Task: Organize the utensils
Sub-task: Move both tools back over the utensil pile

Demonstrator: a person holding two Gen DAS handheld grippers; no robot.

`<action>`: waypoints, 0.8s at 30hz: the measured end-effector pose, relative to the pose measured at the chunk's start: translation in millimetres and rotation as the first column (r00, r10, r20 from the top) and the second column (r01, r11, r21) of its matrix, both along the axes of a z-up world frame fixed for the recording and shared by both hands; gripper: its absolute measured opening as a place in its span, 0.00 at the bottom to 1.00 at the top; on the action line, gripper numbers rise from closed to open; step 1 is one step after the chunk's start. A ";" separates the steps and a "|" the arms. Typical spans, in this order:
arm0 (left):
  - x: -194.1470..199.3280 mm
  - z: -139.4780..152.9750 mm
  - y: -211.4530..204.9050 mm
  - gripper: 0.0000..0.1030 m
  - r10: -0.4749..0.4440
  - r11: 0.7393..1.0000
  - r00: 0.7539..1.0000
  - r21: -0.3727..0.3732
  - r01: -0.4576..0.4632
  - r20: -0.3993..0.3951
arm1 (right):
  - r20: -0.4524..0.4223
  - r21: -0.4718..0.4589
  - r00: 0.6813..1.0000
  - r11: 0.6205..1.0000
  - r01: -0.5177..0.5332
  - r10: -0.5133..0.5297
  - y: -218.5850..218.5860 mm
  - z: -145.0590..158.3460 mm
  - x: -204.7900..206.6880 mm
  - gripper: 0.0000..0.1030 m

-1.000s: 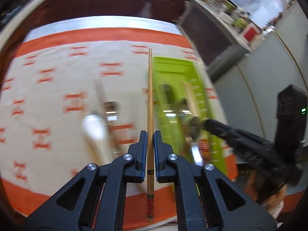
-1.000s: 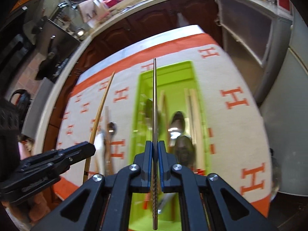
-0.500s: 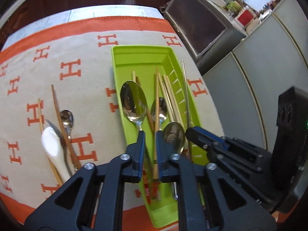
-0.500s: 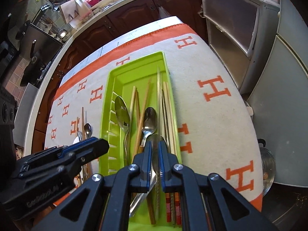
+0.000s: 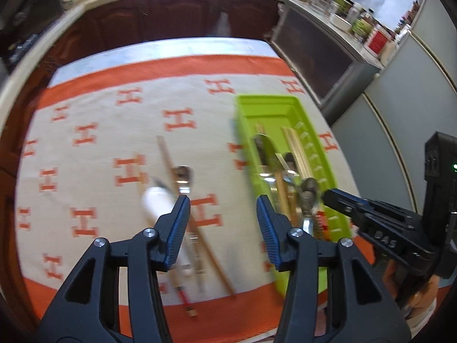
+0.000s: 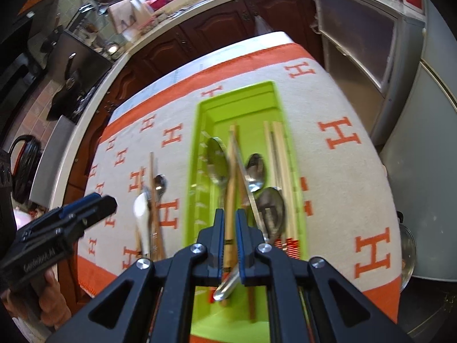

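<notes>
A lime-green tray [image 6: 281, 108] [image 5: 242, 120] holds several spoons and chopsticks. My left gripper [image 5: 222, 214] is open and empty, above the cloth between the tray and a loose group: a white ceramic spoon [image 5: 160, 200], a small metal spoon [image 5: 182, 175] and brown chopsticks [image 5: 167, 154]. The same group shows in the right wrist view, with the white spoon [image 6: 142, 214] at the left. My right gripper [image 6: 230, 223] hangs over the tray's near end, jaws narrowly apart, with nothing held; a wooden chopstick [image 6: 230, 197] lies in the tray below the gap.
A white cloth with orange H marks and an orange border [image 5: 128, 171] covers the table. Dark wood cabinets [image 6: 200, 37] stand beyond the far edge. A grey cabinet and appliance [image 6: 414, 100] stand to the right of the table.
Both grippers released their chopsticks into the tray. My left gripper opened wide and moved left, away from the tray toward the loose utensils. My right gripper opened slightly.
</notes>
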State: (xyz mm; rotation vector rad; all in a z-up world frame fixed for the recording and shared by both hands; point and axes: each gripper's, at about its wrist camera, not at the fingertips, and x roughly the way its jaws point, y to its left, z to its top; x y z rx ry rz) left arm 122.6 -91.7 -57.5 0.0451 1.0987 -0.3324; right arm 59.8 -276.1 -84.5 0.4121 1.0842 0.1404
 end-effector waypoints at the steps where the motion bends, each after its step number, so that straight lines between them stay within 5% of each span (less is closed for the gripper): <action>1: -1.7 3.3 8.2 0.44 0.014 1.000 1.000 0.007 -0.014 0.013 | 0.006 0.000 1.000 1.000 -0.010 0.010 4.6 2.5 -1.0 0.07; 13: -24.5 35.3 97.3 0.44 0.158 0.982 0.975 0.082 -0.172 0.153 | 0.073 0.020 0.981 0.983 -0.184 0.182 78.1 22.7 -2.9 0.07; 24: -37.1 10.3 137.2 0.47 0.217 0.965 0.962 0.113 -0.237 0.166 | 0.012 -0.047 0.951 0.950 -0.309 0.310 155.8 -17.3 7.2 0.15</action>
